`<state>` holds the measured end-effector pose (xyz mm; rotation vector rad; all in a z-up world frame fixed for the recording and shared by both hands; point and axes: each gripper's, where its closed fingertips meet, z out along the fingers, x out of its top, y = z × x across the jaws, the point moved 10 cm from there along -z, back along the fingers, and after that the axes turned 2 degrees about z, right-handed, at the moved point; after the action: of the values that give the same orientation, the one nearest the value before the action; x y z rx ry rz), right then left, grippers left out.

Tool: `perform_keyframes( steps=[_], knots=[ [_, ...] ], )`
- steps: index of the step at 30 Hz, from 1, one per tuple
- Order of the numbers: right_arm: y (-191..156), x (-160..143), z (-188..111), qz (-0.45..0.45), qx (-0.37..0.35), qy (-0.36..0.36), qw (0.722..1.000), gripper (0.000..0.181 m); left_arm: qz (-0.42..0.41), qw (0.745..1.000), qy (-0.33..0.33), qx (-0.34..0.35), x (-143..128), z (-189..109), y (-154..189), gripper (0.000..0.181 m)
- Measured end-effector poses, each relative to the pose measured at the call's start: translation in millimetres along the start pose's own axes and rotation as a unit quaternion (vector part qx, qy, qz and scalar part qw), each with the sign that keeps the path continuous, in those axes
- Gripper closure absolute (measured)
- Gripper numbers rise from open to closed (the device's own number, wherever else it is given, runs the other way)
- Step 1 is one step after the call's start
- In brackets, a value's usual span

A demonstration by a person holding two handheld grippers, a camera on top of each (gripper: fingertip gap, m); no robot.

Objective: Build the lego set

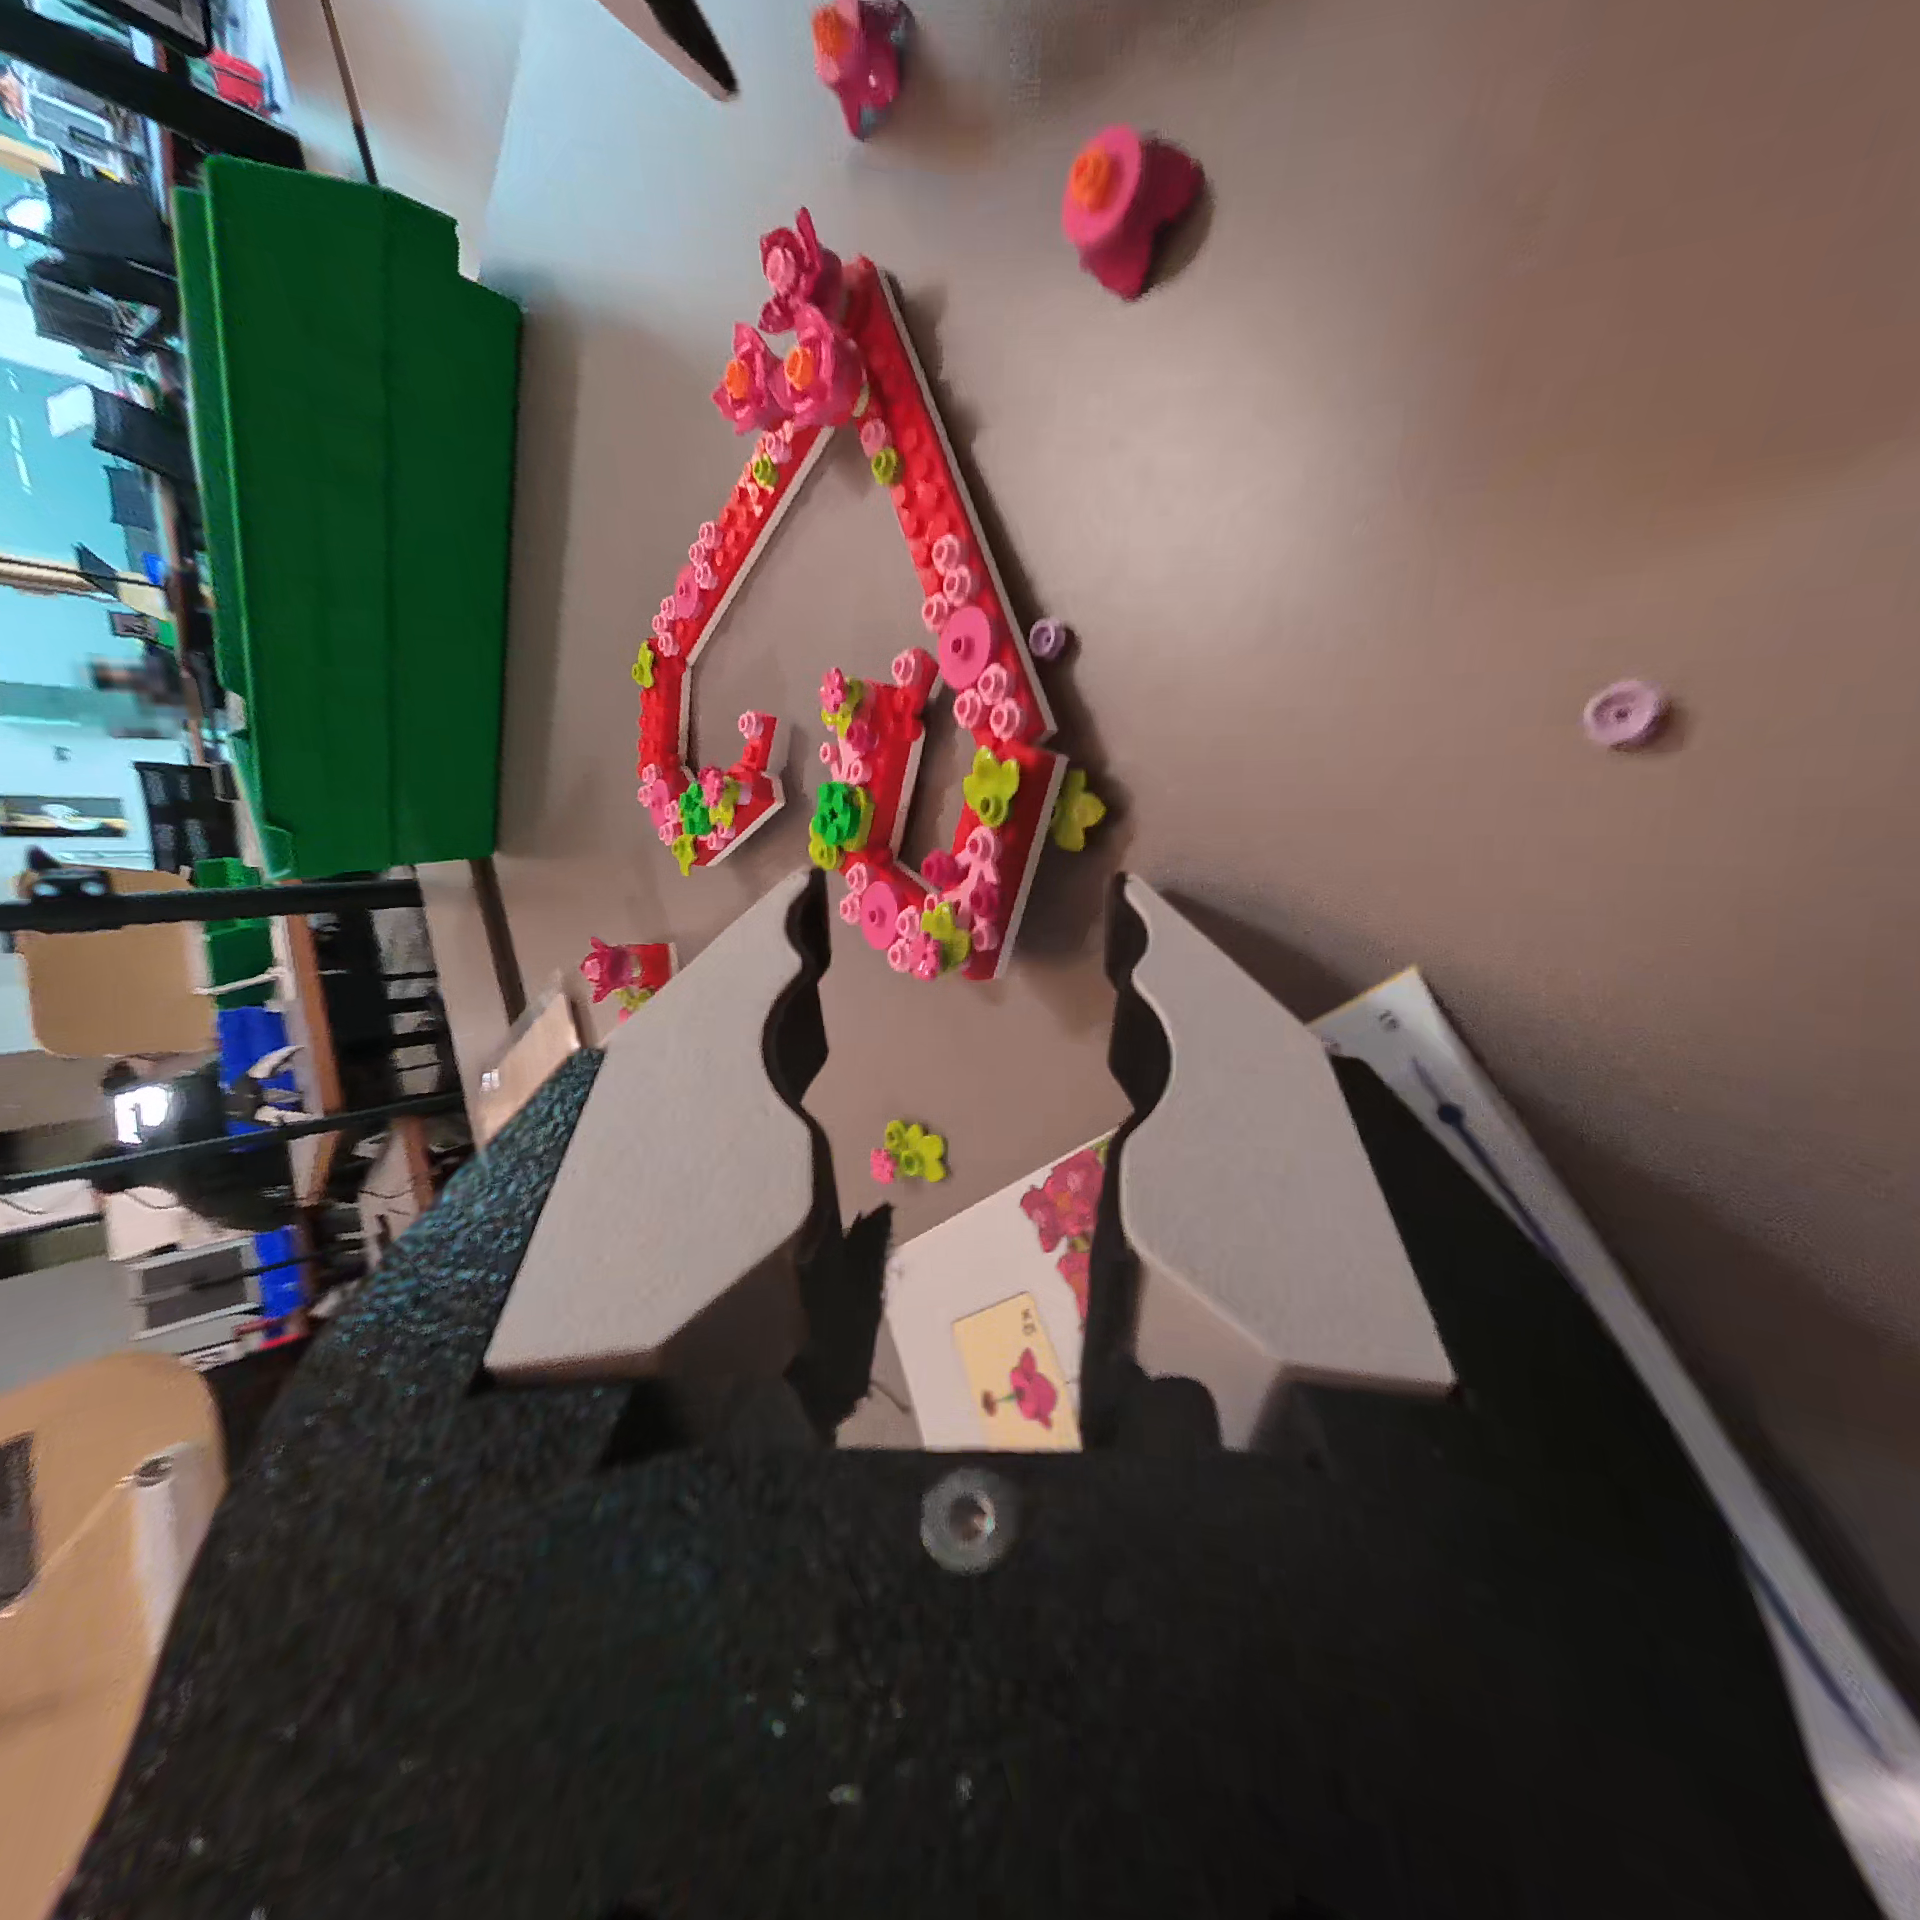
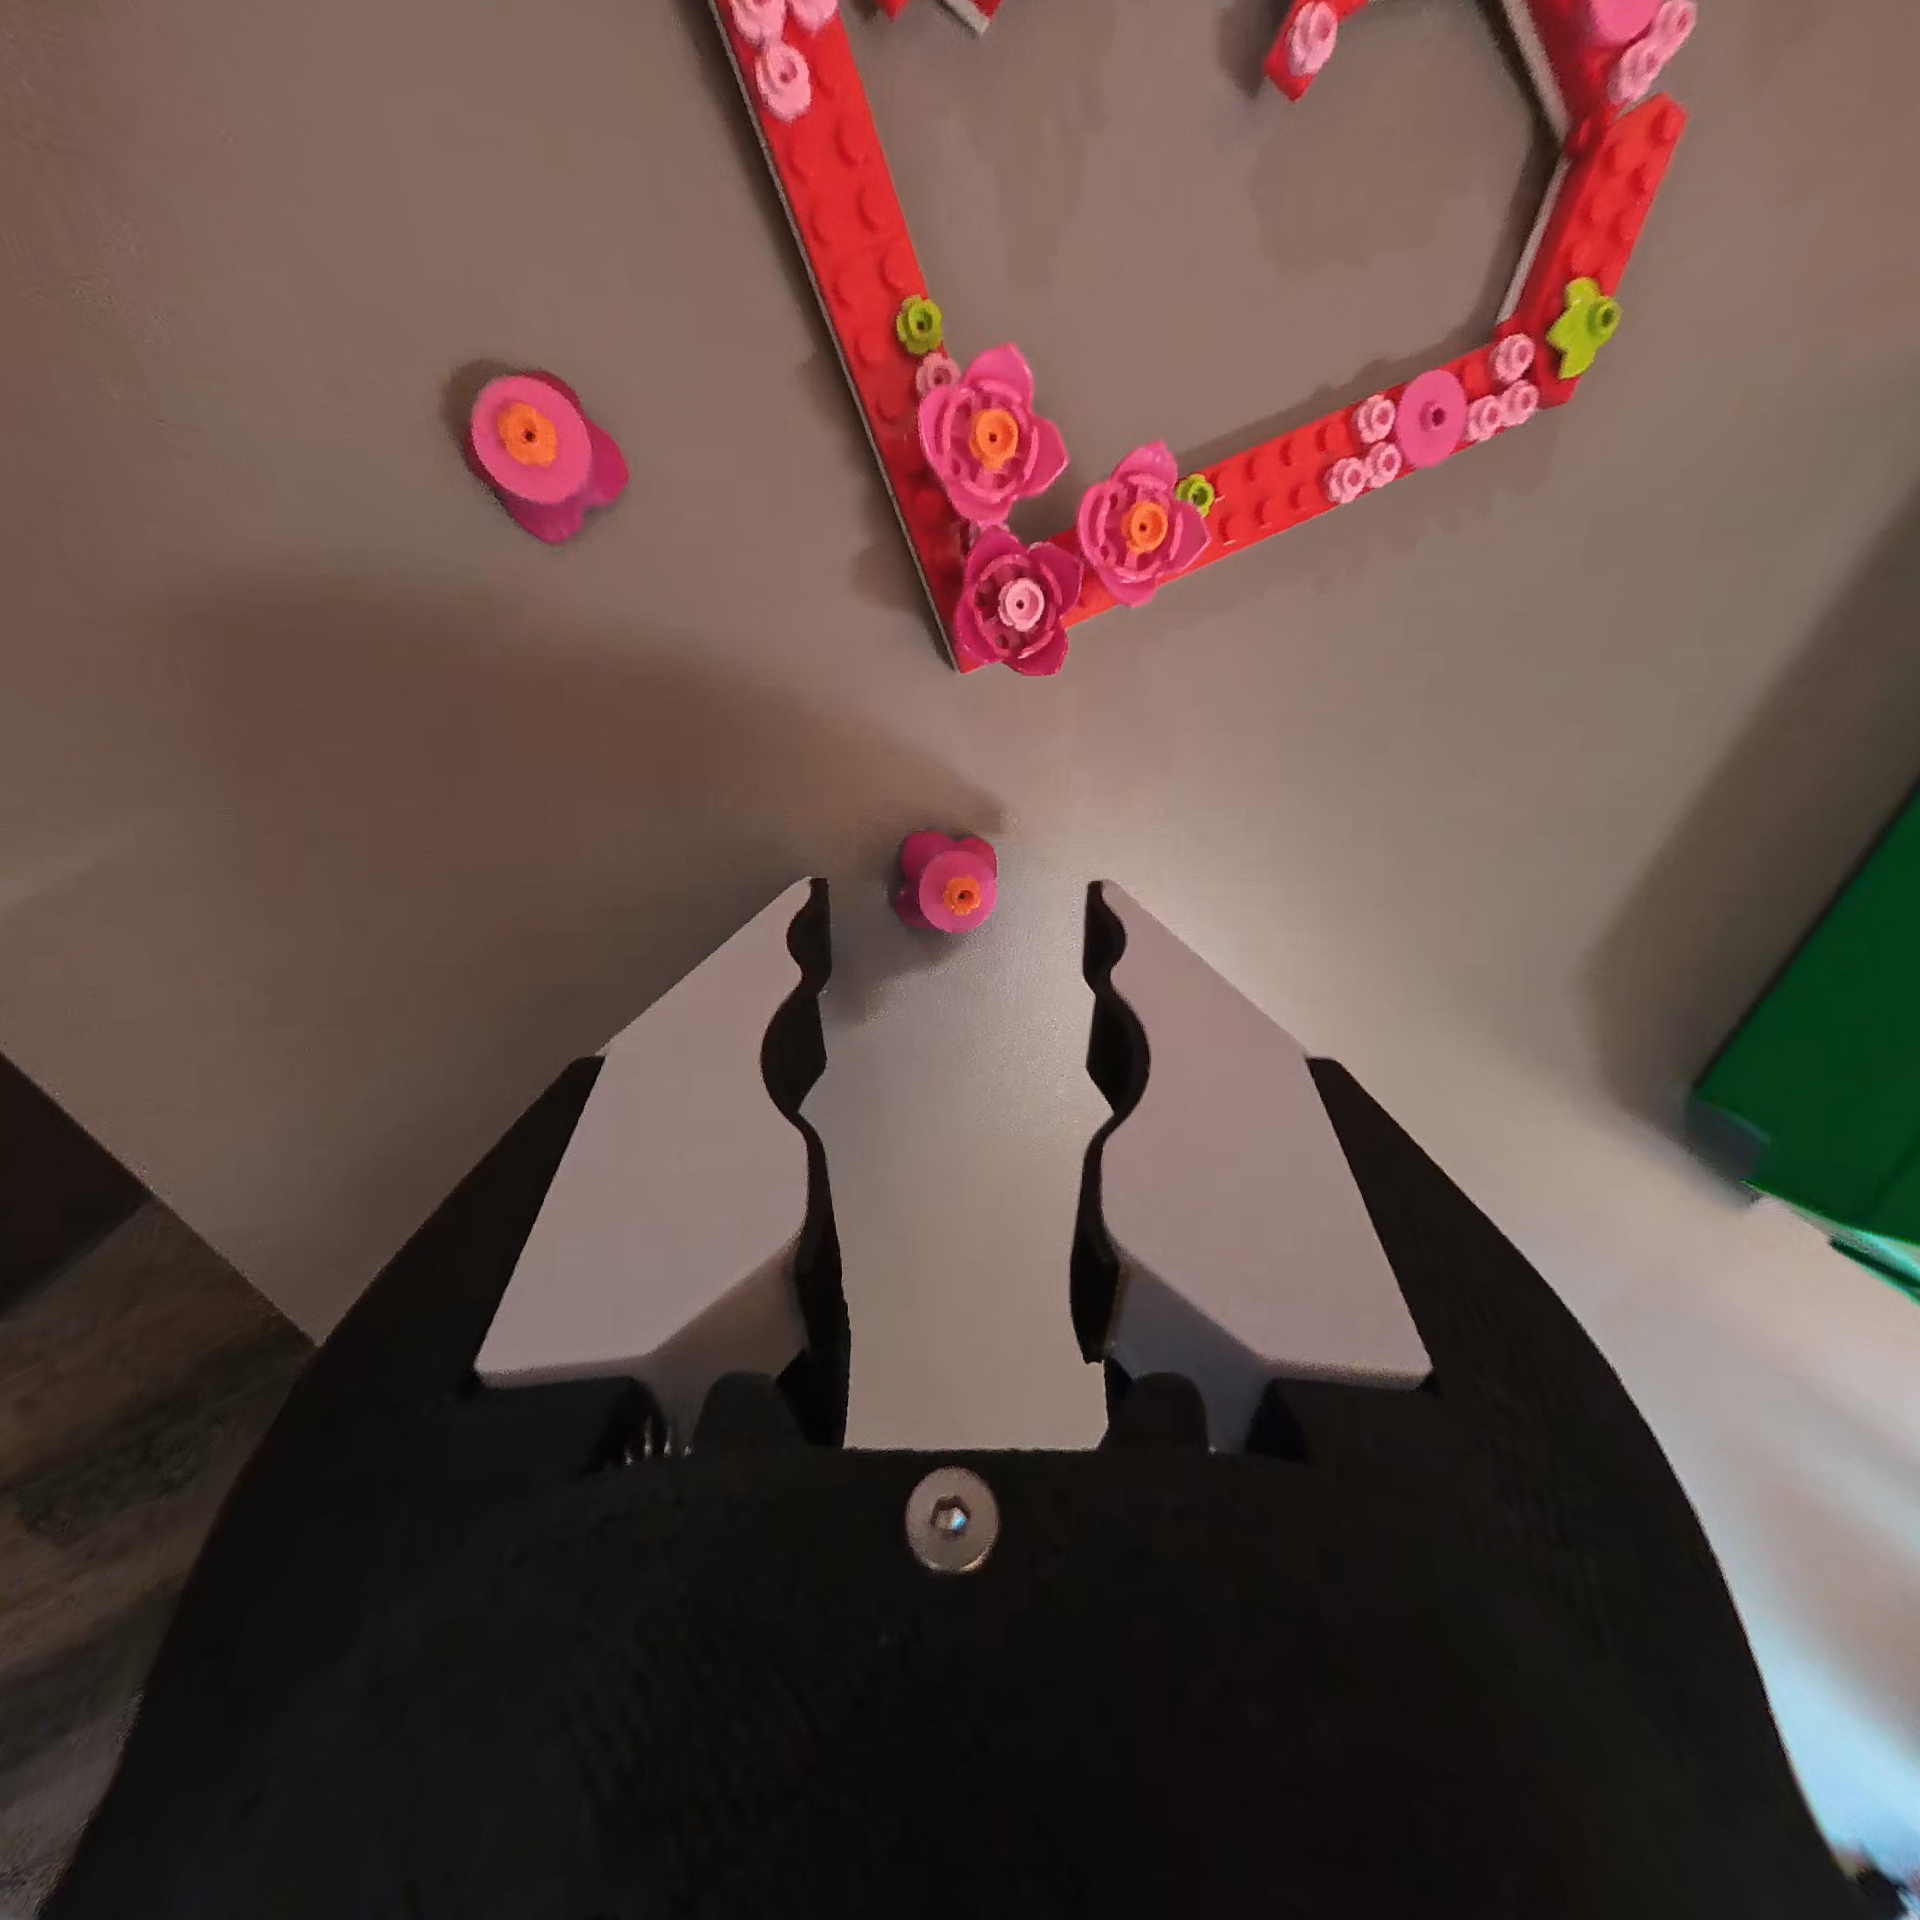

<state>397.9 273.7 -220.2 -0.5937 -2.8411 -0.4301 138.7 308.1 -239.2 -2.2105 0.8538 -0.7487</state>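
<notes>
A red heart-shaped lego frame (image 1: 935,540) studded with pink and green flower pieces lies on the grey-brown table (image 1: 1455,520); it also shows at the top of the right wrist view (image 2: 852,208). My left gripper (image 1: 966,894) is open and empty, its tips just short of the heart's lower lobe. My right gripper (image 2: 956,894) is open and empty above the table, with a small magenta flower with an orange centre (image 2: 948,878) just beyond its tips. A larger loose magenta flower (image 2: 540,452) lies to the left; it also shows in the left wrist view (image 1: 1127,213).
A green lego box (image 1: 353,520) stands at the table's edge, also in the right wrist view (image 2: 1829,1091). An instruction booklet (image 1: 997,1320) lies under my left gripper. Loose pieces: a lilac round plate (image 1: 1626,715), a lime leaf (image 1: 914,1151), another magenta flower (image 1: 862,57). The gap from one gripper's tips to the other's is roughly 20 centimeters. It is some 8 centimeters from my right tips to the larger loose magenta flower (image 2: 540,452). It turns up in the left wrist view (image 1: 1084,183) as well.
</notes>
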Motion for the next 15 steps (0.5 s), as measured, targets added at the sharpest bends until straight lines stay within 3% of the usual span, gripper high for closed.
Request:
perform_keyframes(
  steps=[7,15],
  knots=[
    [-24,13,-12,-0.040,-0.077,0.114,0.990,0.132,0.132,0.988,0.020,0.072,-4,9,6,0.127],
    [-58,41,-2,-0.097,-0.140,0.198,0.965,0.133,0.196,0.972,0.025,0.125,-4,21,12,0.154]
  ],
)
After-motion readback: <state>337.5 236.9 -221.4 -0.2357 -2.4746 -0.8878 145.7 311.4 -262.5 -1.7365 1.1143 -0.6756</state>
